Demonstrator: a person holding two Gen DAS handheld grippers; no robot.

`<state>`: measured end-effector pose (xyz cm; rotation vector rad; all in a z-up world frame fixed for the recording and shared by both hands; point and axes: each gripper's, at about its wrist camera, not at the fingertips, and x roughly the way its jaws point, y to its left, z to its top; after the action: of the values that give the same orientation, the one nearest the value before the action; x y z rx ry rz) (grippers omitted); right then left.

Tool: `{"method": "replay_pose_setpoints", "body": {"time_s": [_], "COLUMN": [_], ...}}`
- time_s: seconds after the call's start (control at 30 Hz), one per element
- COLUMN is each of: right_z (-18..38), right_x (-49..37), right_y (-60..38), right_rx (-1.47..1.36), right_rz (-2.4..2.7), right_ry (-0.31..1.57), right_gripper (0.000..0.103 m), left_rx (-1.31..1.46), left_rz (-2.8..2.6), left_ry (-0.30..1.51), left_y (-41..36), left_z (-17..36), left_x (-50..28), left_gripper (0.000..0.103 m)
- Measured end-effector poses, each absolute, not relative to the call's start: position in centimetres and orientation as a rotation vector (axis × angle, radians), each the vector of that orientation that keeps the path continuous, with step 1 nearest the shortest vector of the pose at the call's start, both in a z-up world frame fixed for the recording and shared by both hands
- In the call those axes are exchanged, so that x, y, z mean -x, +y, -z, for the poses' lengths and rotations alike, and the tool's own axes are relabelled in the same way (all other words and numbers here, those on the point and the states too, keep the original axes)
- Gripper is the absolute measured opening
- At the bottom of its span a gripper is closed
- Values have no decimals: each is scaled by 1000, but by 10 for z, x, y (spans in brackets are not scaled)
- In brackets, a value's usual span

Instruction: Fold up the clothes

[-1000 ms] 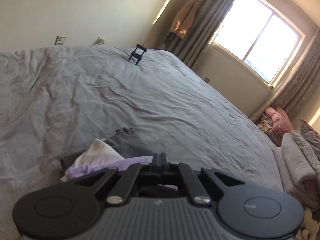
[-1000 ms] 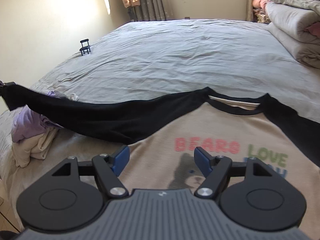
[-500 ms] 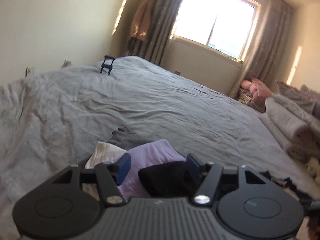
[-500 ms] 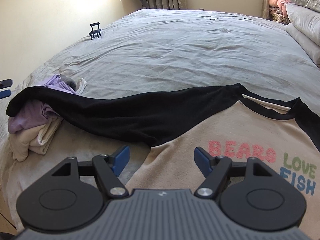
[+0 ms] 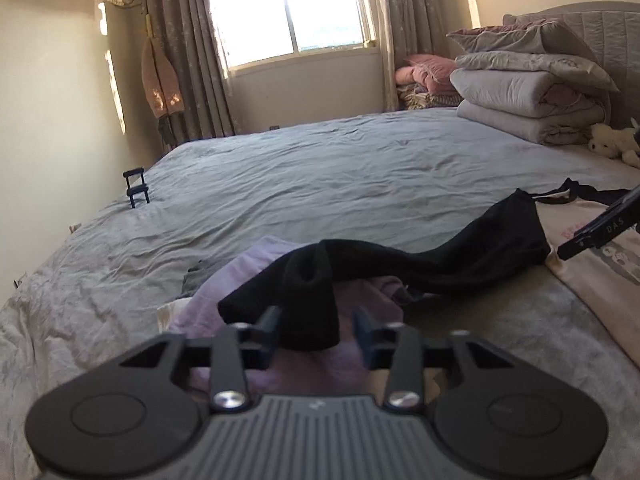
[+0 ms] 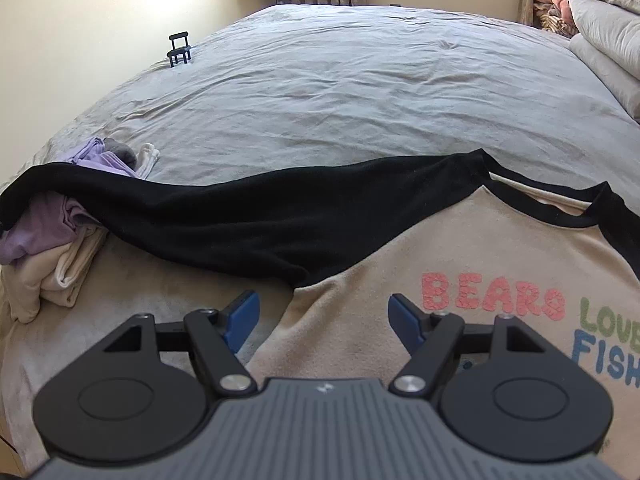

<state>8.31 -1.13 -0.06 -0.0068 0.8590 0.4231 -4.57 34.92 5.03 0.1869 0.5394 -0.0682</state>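
Note:
A cream shirt (image 6: 400,248) with black sleeves and the words "BEARS LOVE FISH" lies flat on the grey bed (image 6: 360,92). Its long black sleeve (image 6: 240,216) stretches left and drapes over a pile of folded purple and cream clothes (image 6: 48,248). My left gripper (image 5: 316,316) is open, and the sleeve's cuff (image 5: 312,300) lies loose between its fingers on top of the purple clothes (image 5: 248,276). My right gripper (image 6: 322,304) is open just above the shirt's lower left chest, with nothing between its fingers. Part of it shows at the right edge of the left wrist view.
A small black stand (image 6: 179,49) sits near the bed's far left edge by the wall. Folded quilts (image 5: 528,96) and a plush toy (image 5: 612,144) are stacked at the right end. A curtained window (image 5: 288,4) is beyond the bed.
My left gripper went from shut on the sleeve to open, and the sleeve dropped onto the folded pile. The left view swung right. My right gripper stayed open and drifted slightly left.

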Motion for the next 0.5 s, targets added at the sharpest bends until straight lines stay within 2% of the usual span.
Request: {"method": "replay_pose_setpoints", "body": {"time_s": [0.27, 0.5], "right_z": [-4, -14], "right_x": [-93, -102], "right_y": [-9, -5], "right_rx": [-6, -18], "right_rz": [-415, -414], "right_ry": [843, 810], "right_gripper": [75, 75], "left_rx": [181, 496], "left_rz": [110, 117], "left_ry": [492, 537], "left_y": [384, 390], "left_z": [-126, -160], "left_x": [33, 28], "left_gripper": [4, 4]}}
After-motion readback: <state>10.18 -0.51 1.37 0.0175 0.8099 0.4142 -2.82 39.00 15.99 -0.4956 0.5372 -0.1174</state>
